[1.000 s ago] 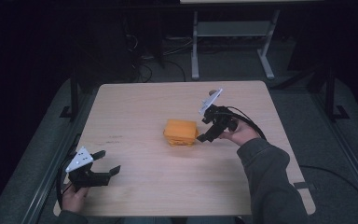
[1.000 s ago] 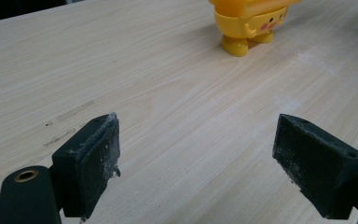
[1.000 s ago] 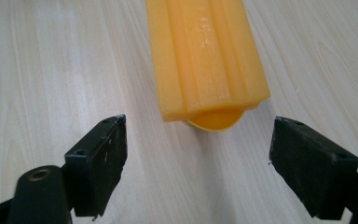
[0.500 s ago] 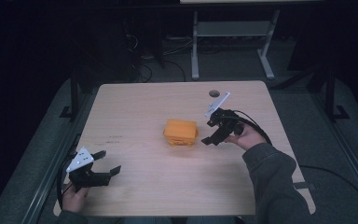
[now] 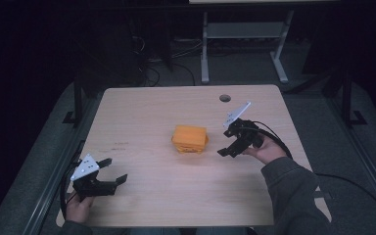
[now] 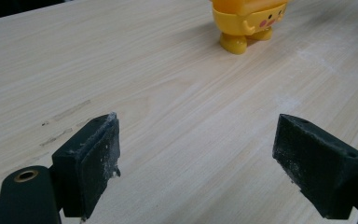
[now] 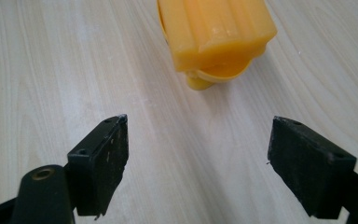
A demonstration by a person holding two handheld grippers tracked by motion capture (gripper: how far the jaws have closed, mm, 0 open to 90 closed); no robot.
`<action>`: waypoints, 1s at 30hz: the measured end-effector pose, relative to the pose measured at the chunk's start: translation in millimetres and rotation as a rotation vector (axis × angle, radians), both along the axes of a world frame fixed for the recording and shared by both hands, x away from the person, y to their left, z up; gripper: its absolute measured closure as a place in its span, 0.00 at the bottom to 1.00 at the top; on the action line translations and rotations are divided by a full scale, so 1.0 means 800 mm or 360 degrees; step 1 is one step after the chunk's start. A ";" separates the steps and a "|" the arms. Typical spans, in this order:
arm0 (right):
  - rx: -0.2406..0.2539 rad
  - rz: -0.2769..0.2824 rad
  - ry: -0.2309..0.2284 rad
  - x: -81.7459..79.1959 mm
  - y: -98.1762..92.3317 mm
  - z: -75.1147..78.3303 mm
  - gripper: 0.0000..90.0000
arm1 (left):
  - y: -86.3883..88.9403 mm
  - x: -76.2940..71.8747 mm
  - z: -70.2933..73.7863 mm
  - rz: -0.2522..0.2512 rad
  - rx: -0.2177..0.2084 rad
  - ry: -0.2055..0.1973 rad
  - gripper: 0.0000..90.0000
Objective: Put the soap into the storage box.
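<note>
Plainly yellow-orange toy (image 5: 190, 139), upright

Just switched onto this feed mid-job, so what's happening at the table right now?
A person holds a gripper in each hand over a wooden table. The right gripper sits beside the yellow toy figure, jaws open and apart from it. The left gripper waits open near the table's front left corner, nothing in it.

The toy (image 5: 190, 139) stands mid-table (image 5: 152, 107), right hand-held gripper (image 5: 229, 145) just beside it.

A dim lab or workshop: bare wooden table (image 5: 142, 112), floor cables (image 5: 176, 51), metal desk frame (image 5: 245, 36).
</note>
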State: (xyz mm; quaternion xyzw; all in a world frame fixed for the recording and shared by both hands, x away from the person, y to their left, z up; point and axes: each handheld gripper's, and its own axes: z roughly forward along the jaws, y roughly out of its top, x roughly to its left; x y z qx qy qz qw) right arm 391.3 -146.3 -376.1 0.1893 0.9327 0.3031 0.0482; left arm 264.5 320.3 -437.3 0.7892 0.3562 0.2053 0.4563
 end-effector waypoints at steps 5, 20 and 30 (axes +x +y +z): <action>-0.0016 -0.0007 0.0008 -0.007 -0.005 -0.002 0.22 | 0.000 0.000 0.000 0.0003 -0.0002 -0.0001 0.16; 0.0020 -0.0093 0.0032 -0.029 -0.035 -0.016 0.22 | -0.001 0.000 -0.002 0.0003 0.0008 0.0008 0.16; 0.0036 -0.0145 0.0053 -0.043 -0.054 -0.026 0.22 | -0.001 0.000 -0.002 0.0002 0.0014 0.0011 0.16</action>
